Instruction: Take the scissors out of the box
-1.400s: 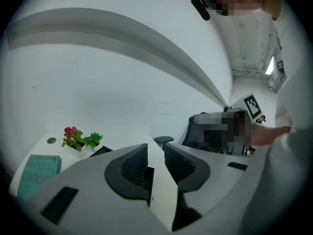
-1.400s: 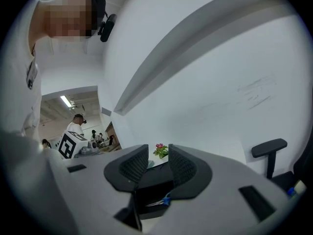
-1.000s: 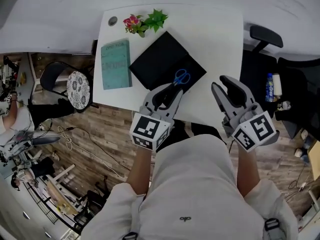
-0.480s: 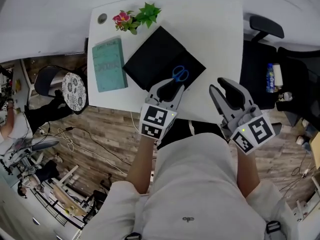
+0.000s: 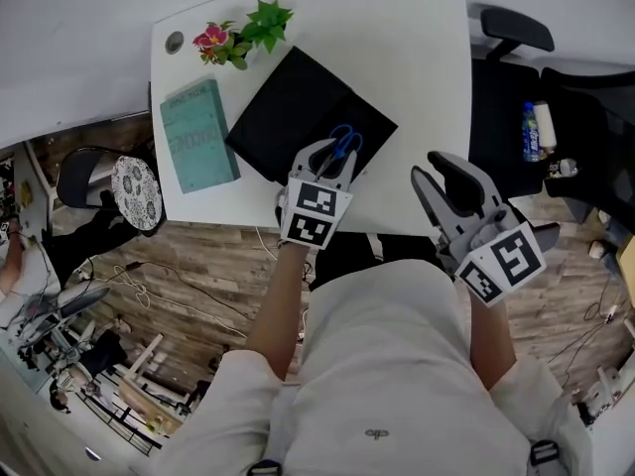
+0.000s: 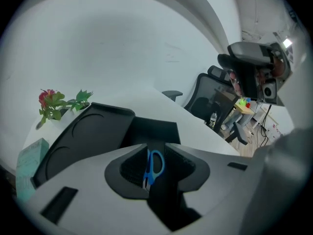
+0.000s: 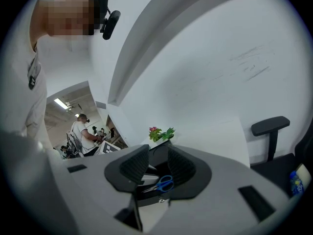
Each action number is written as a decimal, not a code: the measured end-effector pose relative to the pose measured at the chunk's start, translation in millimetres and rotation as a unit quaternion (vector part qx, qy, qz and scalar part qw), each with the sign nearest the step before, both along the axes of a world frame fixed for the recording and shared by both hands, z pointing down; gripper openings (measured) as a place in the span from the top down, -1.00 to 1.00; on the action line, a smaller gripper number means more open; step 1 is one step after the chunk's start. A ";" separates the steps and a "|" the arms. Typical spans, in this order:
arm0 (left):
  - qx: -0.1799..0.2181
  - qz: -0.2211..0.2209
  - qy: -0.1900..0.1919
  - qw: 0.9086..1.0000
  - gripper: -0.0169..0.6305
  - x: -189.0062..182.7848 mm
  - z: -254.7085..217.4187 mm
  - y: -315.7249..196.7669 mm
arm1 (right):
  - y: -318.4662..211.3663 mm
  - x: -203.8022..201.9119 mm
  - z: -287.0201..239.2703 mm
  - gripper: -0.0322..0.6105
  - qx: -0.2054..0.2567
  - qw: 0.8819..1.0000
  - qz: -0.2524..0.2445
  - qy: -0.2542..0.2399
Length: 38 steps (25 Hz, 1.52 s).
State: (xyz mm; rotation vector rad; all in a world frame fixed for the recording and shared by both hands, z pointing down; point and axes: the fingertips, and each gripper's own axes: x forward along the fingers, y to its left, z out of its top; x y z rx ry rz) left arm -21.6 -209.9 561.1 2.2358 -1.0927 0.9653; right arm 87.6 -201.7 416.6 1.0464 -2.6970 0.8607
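Observation:
The black box lies open on the white table. Blue-handled scissors rest at its near right corner. My left gripper reaches over the box's near edge, open, its tips right at the scissors. In the left gripper view the scissors show in the gap between the jaws of the left gripper, with the box lid beyond. My right gripper hovers open off the table's near edge, holding nothing. From the right gripper view the scissors lie ahead, lower down.
A teal book lies left of the box, a small flowering plant stands at the table's far left. An office chair and bottles are to the right, a patterned stool to the left.
My left gripper has moved forward over the box's near edge up to the scissors. The right gripper has stayed open in about the same place.

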 end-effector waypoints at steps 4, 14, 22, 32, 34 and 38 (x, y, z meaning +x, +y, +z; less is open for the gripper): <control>-0.010 0.009 -0.023 1.000 0.60 2.5 16.0 -1.3 | 0.4 7.7 4.4 0.50 -0.007 1.000 0.007 0.007; -0.046 0.011 -0.055 0.997 0.60 -1.8 48.0 -4.1 | -0.1 11.3 12.9 0.51 -0.016 1.000 0.005 0.015; -0.063 0.021 -0.072 0.995 0.60 -0.9 62.7 -6.5 | 0.9 17.6 15.9 0.51 -0.021 1.000 0.011 0.016; -0.077 0.015 -0.095 0.992 0.61 0.6 75.0 -9.1 | 0.4 26.5 16.6 0.51 -0.024 0.999 0.021 0.012; -0.073 0.014 -0.096 0.993 0.63 0.3 75.5 -9.6 | 0.0 28.3 16.8 0.51 -0.024 0.999 0.022 0.012; -0.073 0.018 -0.092 0.993 0.65 -1.3 75.7 -10.6 | -0.2 29.2 16.9 0.51 -0.024 0.999 0.022 0.013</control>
